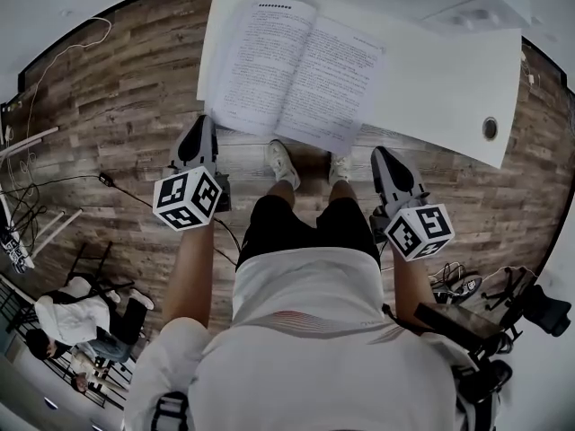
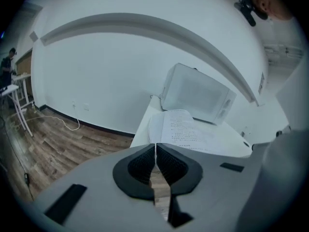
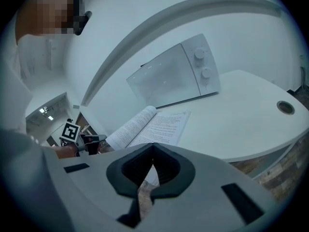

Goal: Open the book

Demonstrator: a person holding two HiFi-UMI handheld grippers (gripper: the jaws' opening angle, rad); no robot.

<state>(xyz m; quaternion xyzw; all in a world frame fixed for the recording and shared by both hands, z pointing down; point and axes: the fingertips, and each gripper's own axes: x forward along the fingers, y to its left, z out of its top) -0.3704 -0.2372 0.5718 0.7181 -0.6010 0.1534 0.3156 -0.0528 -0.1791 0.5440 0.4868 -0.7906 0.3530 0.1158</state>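
Note:
The book (image 1: pixel 298 72) lies open and flat on the white table (image 1: pixel 431 70), with printed pages facing up. It also shows ahead in the left gripper view, book (image 2: pixel 181 129), and in the right gripper view, book (image 3: pixel 150 125). My left gripper (image 1: pixel 204 124) hangs just off the table's near edge, below the book's left corner, with its jaws shut on nothing (image 2: pixel 155 146). My right gripper (image 1: pixel 378 154) is held off the near edge to the right of the book. Its pads meet at the tip, with nothing held (image 3: pixel 153 152).
A white microwave (image 3: pixel 174 76) stands at the back of the table, behind the book. A round cable hole (image 1: pixel 490 128) sits near the table's right end. Under the table edge are the person's shoes (image 1: pixel 284 163). Cables (image 1: pixel 36 187) and seated people (image 1: pixel 67 317) are at the left.

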